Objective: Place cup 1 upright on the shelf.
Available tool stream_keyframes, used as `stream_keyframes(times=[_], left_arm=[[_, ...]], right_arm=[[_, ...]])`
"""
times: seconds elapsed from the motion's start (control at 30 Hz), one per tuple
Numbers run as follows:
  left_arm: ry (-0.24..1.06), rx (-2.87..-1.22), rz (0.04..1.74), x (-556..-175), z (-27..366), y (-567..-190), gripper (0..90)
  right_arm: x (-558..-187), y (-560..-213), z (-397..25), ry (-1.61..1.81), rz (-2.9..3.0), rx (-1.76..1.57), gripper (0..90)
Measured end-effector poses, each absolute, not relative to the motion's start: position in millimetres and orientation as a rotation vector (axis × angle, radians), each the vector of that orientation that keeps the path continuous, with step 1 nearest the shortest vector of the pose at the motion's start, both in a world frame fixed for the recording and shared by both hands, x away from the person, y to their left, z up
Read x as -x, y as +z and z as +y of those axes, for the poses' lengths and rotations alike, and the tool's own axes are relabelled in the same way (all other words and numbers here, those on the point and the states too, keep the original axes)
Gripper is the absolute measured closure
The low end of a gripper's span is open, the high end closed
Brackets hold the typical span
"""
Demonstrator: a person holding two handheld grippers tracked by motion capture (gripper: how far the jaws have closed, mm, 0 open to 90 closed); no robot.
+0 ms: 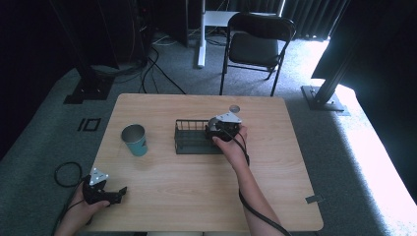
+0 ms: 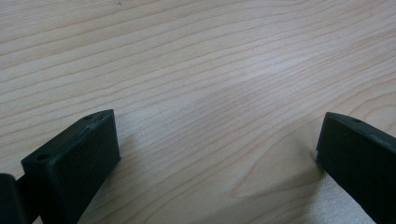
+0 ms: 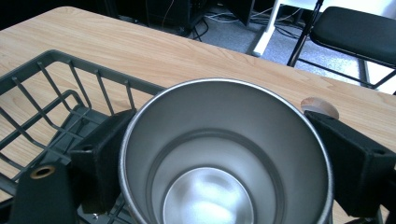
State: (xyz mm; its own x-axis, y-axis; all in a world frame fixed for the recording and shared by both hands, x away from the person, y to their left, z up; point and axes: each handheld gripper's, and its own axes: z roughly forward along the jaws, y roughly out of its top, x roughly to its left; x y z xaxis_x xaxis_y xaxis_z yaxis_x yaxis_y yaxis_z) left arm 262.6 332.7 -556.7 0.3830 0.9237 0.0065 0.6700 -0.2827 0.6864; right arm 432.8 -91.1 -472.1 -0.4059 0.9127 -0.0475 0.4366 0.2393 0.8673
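Steel cup gripped at the wire basket

The right gripper [image 3: 224,154] has its jaws clamped on a steel cup [image 3: 224,158] at the right end of the wire basket [image 1: 189,140], mid-table. The left gripper [image 1: 105,192] rests at the table's [image 1: 196,191] near-left corner, jaws wide, holding nothing. A teal cup [image 1: 134,139] stands left of the basket.

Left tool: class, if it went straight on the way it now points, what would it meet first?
The bare wooden table. The left tool points down at the boards, its jaws apart with nothing between them; how near it is cannot be judged.
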Motion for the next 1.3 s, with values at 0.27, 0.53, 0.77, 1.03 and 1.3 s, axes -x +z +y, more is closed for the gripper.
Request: stream_keyframes(times=[0.27,0.53,0.77,1.03,1.3], left_arm=[[0.549,-2.048,1.364,-263,333,-557,0.3],[0.55,-2.048,1.363,-263,333,-557,0.3],[0.55,-2.048,1.364,-263,333,-557,0.3],[0.55,-2.048,1.364,-263,333,-557,0.3],[0.55,-2.048,1.364,-263,333,-557,0.3]], right_arm=[[-431,-471,-94,1.085,1.98,-1.207,11.5],[-427,-467,-102,1.125,2.034,-1.174,10.6],[-421,-463,-106,1.133,2.039,-1.162,10.6],[-410,-457,-116,1.142,2.048,-1.134,10.6],[-400,-453,-130,1.164,2.062,-1.11,10.6]])
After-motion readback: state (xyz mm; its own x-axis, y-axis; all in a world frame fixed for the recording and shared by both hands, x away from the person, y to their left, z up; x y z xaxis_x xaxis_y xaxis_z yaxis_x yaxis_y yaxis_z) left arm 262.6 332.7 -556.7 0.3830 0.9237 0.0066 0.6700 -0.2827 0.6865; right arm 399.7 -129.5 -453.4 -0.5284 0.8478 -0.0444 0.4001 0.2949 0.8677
